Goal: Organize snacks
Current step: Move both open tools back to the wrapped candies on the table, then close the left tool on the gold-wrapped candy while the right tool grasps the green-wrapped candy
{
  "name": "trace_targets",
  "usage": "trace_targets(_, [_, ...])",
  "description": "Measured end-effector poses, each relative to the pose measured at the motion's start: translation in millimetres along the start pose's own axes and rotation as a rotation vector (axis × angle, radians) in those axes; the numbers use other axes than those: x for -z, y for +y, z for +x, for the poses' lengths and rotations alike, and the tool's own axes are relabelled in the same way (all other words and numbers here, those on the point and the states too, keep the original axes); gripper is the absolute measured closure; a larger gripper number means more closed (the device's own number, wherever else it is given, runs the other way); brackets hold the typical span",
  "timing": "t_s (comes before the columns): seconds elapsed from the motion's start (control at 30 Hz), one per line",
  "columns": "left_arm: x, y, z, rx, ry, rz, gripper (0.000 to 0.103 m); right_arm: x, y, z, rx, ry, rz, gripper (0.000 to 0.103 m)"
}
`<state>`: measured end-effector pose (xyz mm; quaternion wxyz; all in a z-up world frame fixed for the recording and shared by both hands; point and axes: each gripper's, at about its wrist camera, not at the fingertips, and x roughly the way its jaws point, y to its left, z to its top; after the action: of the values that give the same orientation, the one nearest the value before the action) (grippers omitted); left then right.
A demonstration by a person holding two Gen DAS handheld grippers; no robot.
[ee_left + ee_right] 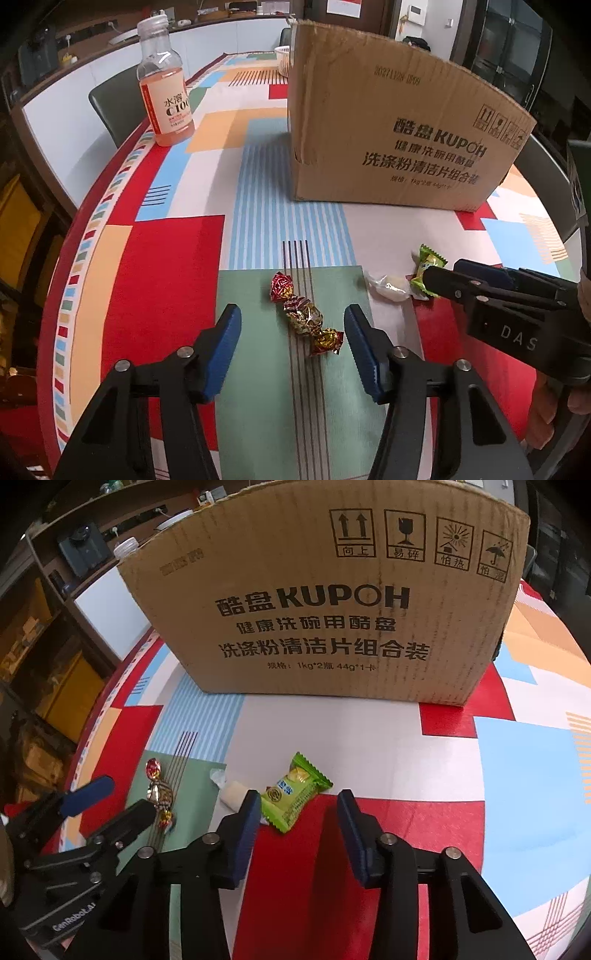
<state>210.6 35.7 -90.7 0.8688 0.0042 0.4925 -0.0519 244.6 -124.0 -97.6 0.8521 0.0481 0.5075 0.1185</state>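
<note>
A crinkled red-and-gold foil candy, twisted at both ends into little fans, lies flat on the patterned tablecloth, a smooth printed sheet of red, green, blue and cream blocks with thin dark stripes. Its long axis runs from about 11 o'clock to 5 o'clock in the left wrist view, one twist pointing toward the box and the other toward the camera. The left gripper straddles it with its ribbed blue pads parted to either side; neither pad presses the foil, though the near twist sits just beside the right-hand pad. At about 3 o'clock from the candy lies a soft white sweet in clear wrap, and touching it a glossy green snack packet with zigzag-cut ends. In the right wrist view the packet's long axis runs from 1 o'clock to 7 o'clock. The right gripper has its dark blue pads apart, the left-hand one touching or overlapping the packet's near corner, the other clear of it, so nothing is clamped. Behind everything, toward 12 o'clock, stands a corrugated cardboard box with black print and a torn rim. A clear plastic bottle of pinkish drink stands upright at 10 o'clock.
</note>
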Motion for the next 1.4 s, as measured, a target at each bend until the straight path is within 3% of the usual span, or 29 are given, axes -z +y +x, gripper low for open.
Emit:
trace_targets(0.27, [0.6, -0.2, 15.7, 0.034, 0.042, -0.017, 0.066, -7.7, 4.0, 13.3, 0.026, 0.001, -0.018, 0.064])
trace_targets(0.43, [-0.8, -0.4, 23.5, 0.055, 0.058, -0.031, 0.072, -12.2, 11.2, 18.8, 0.042, -0.009, -0.044, 0.064])
trace_targets(0.63, [-1.9, 0.3, 24.2, 0.060, 0.048, -0.036, 0.082, -19.0, 12.8, 24.1, 0.004, -0.006, -0.008, 0.064])
trace_targets(0.97, [-11.5, 3.4, 14.3, 0.077, -0.005, -0.045, 0.084, -30.2, 19.4, 31.8, 0.017, -0.014, -0.027, 0.064])
trace_targets(1.03, [-14.8, 4.6, 11.5, 0.078, -0.019, -0.047, 0.084, -31.5, 18.1, 31.7, 0.017, -0.021, -0.015, 0.053])
trace_targets(1.1, [-17.3, 4.2, 9.8, 0.080, -0.029, -0.046, 0.084, -33.5, 17.0, 31.4, 0.015, -0.033, 0.007, 0.049])
trace_targets(1.37, [-25.8, 2.3, 8.7, 0.090, -0.050, -0.046, 0.084, -41.0, 28.0, 44.1, 0.045, -0.025, -0.016, 0.049])
trace_targets(1.4, [-26.9, 2.1, 8.5, 0.090, -0.052, -0.048, 0.084, -41.4, 30.8, 45.6, 0.056, -0.026, -0.024, 0.054])
